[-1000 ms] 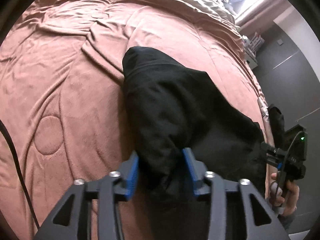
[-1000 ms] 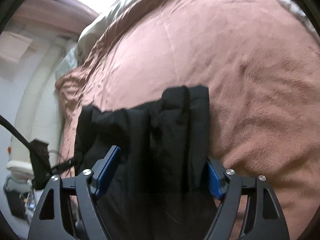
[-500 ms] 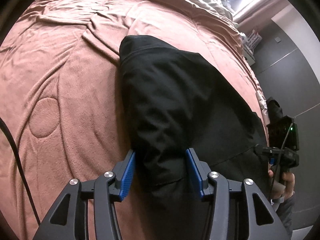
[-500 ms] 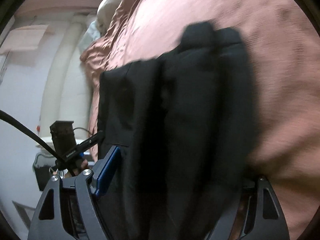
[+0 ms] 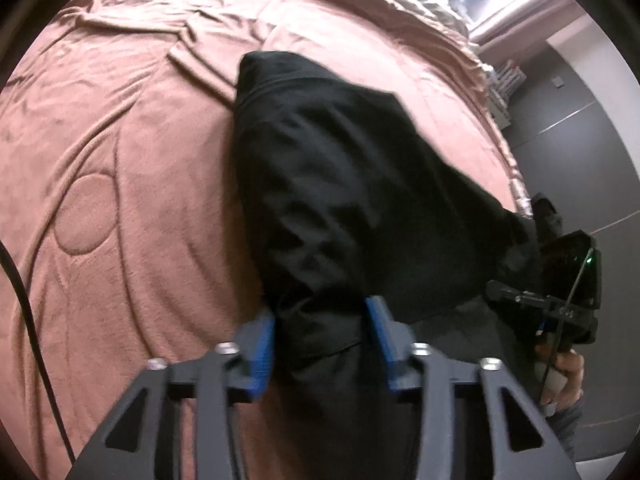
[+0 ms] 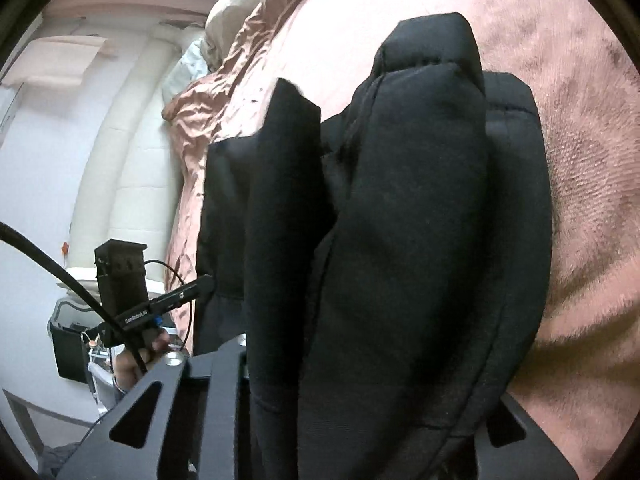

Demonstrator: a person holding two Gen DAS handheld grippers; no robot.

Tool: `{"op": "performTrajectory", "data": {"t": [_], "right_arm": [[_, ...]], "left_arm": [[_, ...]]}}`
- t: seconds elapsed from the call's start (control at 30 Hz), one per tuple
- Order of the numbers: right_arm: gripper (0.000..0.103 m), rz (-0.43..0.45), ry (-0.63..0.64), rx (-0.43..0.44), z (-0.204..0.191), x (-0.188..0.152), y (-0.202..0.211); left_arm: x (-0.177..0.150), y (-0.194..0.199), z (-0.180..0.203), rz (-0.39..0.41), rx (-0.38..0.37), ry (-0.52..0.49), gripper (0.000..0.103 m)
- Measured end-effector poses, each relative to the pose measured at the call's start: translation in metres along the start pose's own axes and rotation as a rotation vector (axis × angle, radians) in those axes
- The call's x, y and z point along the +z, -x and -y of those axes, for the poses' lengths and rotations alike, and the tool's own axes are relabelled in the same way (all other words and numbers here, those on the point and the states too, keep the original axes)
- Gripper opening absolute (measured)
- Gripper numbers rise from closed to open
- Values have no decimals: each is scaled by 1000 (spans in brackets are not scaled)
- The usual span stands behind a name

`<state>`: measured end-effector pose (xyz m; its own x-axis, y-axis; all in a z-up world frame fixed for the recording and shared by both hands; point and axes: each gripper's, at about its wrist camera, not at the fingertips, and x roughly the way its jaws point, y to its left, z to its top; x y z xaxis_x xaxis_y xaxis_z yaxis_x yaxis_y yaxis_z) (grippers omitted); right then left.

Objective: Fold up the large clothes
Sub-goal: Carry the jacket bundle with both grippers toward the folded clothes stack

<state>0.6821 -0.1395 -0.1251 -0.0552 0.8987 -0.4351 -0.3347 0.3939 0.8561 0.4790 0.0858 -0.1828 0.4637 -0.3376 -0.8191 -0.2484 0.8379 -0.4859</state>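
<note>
I have the bulky black padded garment [image 5: 352, 200], lying on the pink plush bedspread [image 5: 120, 200], bunched in both grippers: the left gripper [image 5: 320, 332] and right gripper [image 6: 360, 380] have just been closing onto its near edge. Next, I judge, comes lifting evenly and folding it away.

The left gripper [image 5: 320, 334] points steeply down, its blue pads [image 5: 262, 340] having just closed onto dark cloth bunched between them. The right gripper [image 6: 360, 380] tilts gently down, jaws just closed, fingertips buried in cloth. A hand [image 5: 562, 374] grips the right gripper's handle.
</note>
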Motion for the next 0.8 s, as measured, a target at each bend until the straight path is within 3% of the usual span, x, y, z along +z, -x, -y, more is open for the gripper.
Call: {"op": "performTrajectory", "data": {"t": [0.1,0.2,0.47,0.8], "right_arm": [[15,33,26,-12,-16,-8,4],[14,64,48,-11,-33,-16,10],[13,160,78,4,-64,-52,33],[13,324,121,3,-105,-103,94]], "left_arm": [[0,11,12,20,-7,-26,20],[-1,24,21,43,-29,-35,15],[-6,66,48,114,-95,-82,13],[-7,102,128,171,-190,-194,12]]}}
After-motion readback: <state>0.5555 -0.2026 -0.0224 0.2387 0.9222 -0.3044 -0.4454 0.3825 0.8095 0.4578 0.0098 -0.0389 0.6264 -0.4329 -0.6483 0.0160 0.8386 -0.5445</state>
